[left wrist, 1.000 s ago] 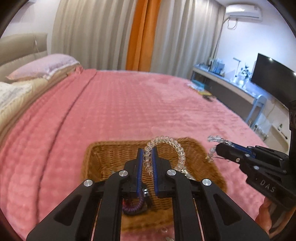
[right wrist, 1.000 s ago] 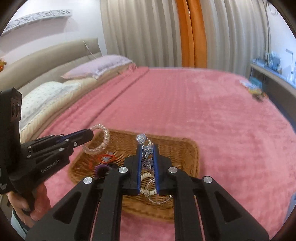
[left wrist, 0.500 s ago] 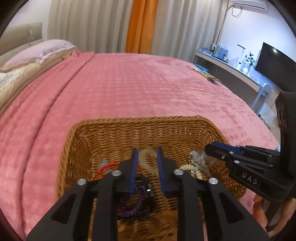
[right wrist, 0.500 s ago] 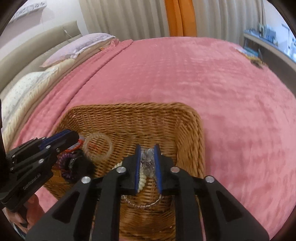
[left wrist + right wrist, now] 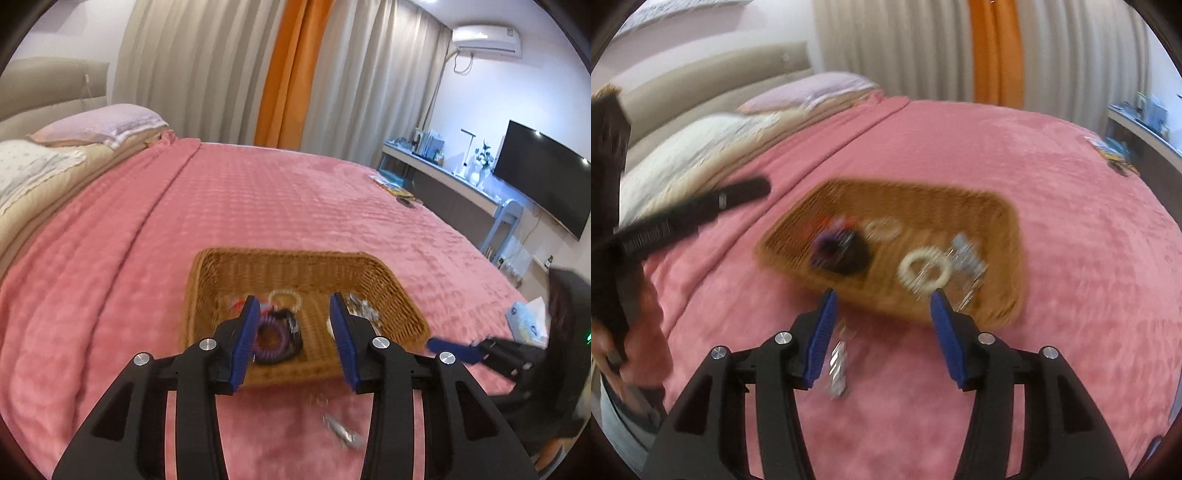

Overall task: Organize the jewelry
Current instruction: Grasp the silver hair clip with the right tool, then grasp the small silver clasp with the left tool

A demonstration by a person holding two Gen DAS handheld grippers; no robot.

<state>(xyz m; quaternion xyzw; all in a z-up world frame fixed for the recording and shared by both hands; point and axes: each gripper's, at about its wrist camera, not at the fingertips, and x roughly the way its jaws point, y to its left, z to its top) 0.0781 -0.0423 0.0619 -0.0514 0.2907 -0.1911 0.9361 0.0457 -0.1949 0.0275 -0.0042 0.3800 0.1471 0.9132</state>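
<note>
A wicker basket [image 5: 295,264] [image 5: 1004,218] sits on the pink bedspread. In it lie a clear bead bracelet [image 5: 285,298] [image 5: 884,228], a purple coil tie [image 5: 271,338] [image 5: 827,247], a cream bead bracelet [image 5: 925,271] and a silver crystal piece [image 5: 360,306] [image 5: 966,254]. My left gripper [image 5: 293,341] is open and empty above the basket's near edge. My right gripper [image 5: 882,338] is open and empty just short of the basket. A small silver piece [image 5: 341,434] [image 5: 838,363] lies on the bedspread in front of the basket.
The pink bedspread [image 5: 258,206] stretches far around the basket. Pillows [image 5: 99,123] lie at the left, a desk and a television [image 5: 543,181] stand at the right. A tissue pack [image 5: 526,319] lies at the bed's right edge.
Both grippers have opened and let their pieces drop into the basket: the clear bracelet from the left, the crystal piece from the right. Both have pulled back and up.
</note>
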